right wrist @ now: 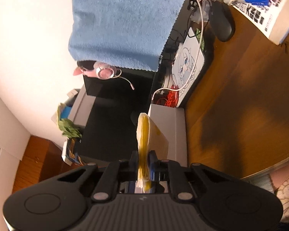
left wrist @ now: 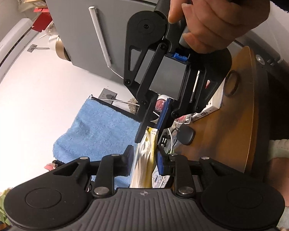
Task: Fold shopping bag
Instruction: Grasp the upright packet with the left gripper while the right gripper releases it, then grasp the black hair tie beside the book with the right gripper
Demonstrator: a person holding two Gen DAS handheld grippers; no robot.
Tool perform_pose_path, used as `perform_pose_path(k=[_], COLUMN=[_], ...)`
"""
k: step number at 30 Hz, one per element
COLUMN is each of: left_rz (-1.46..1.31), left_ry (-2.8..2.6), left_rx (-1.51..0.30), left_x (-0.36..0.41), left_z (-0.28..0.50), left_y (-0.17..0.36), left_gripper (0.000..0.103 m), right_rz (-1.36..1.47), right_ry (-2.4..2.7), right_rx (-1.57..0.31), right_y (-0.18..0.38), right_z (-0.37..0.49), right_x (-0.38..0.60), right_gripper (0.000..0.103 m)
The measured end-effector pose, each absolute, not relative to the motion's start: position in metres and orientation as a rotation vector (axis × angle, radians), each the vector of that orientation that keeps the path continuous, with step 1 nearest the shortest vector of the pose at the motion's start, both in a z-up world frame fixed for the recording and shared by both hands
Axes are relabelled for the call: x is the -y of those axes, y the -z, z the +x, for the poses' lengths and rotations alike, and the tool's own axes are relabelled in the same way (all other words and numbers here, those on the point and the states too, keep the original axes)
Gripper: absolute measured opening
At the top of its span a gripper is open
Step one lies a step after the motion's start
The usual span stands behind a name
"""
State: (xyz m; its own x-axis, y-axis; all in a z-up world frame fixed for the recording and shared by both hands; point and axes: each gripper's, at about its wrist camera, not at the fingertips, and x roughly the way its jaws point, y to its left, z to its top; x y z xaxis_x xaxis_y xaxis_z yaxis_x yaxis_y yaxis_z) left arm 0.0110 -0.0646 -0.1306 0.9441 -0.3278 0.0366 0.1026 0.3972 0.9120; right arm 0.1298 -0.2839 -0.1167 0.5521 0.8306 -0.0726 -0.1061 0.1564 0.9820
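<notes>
The shopping bag (left wrist: 144, 165) is folded into a narrow white and yellow bundle held on edge in the air. In the left wrist view it runs up between the fingers of my left gripper (left wrist: 145, 149), which stands open loosely around it. Its far end sits in my right gripper (left wrist: 150, 132), held from above by a hand (left wrist: 217, 15). In the right wrist view my right gripper (right wrist: 143, 154) is shut on the shopping bag (right wrist: 143, 130), whose folded end sticks out past the fingertips.
Below lies a wooden table (right wrist: 240, 96) with a black mouse (right wrist: 221, 23), a printed mouse pad (right wrist: 188, 61), cables and a book (right wrist: 260, 13). A blue towel (right wrist: 121, 25) drapes over a dark monitor, with a pink headset (right wrist: 104, 72) and a grey box (right wrist: 169, 119) nearby.
</notes>
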Motion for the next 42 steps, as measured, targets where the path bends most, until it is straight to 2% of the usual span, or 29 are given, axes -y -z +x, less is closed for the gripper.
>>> perform_pose_path(k=[2, 7, 10, 13, 17, 21, 26, 28, 33, 35, 37, 42], left_rz=[1.121, 1.025, 0.942, 0.817, 0.596, 0.302, -0.018, -0.069, -0.070, -0.050, -0.030, -0.028], left_ry=[0.272, 0.304, 0.337, 0.369, 0.410, 0.457, 0.457, 0.440, 0.414, 0.412, 0.414, 0.414], left_rx=[0.216, 0.218, 0.187, 0.134, 0.068, 0.000, -0.064, -0.088, -0.084, -0.076, -0.068, -0.059], left_x=[0.064, 0.059, 0.054, 0.048, 0.032, 0.009, -0.023, -0.030, -0.032, -0.030, -0.027, -0.026], left_z=[0.014, 0.015, 0.017, 0.022, 0.032, 0.046, 0.063, 0.068, 0.065, 0.064, 0.062, 0.061], left_y=[0.131, 0.124, 0.117, 0.105, 0.086, 0.075, 0.088, 0.096, 0.107, 0.107, 0.107, 0.110], left_gripper=[0.016, 0.011, 0.011, 0.011, 0.011, 0.011, 0.011, 0.011, 0.011, 0.012, 0.012, 0.012], right_rz=[1.257, 1.295, 1.289, 1.228, 1.065, 0.833, 0.641, 0.541, 0.191, 0.086, -0.012, -0.148], right_ry=[-0.765, -0.782, -0.803, -0.805, -0.757, -0.640, -0.469, -0.406, -0.284, -0.259, -0.219, -0.183], right_rx=[-0.731, -0.721, -0.708, -0.672, -0.565, -0.481, -0.429, -0.435, -0.527, -0.550, -0.568, -0.592], right_y=[0.119, 0.122, 0.120, 0.113, 0.092, 0.073, 0.067, 0.067, 0.079, 0.089, 0.098, 0.112], right_z=[0.130, 0.130, 0.130, 0.129, 0.119, 0.105, 0.094, 0.092, 0.094, 0.096, 0.101, 0.106], right_x=[0.285, 0.288, 0.289, 0.293, 0.305, 0.319, 0.348, 0.356, 0.340, 0.329, 0.319, 0.302], right_gripper=[0.010, 0.012, 0.022, 0.026, 0.043, 0.049, 0.050, 0.049, 0.046, 0.037, 0.033, 0.031])
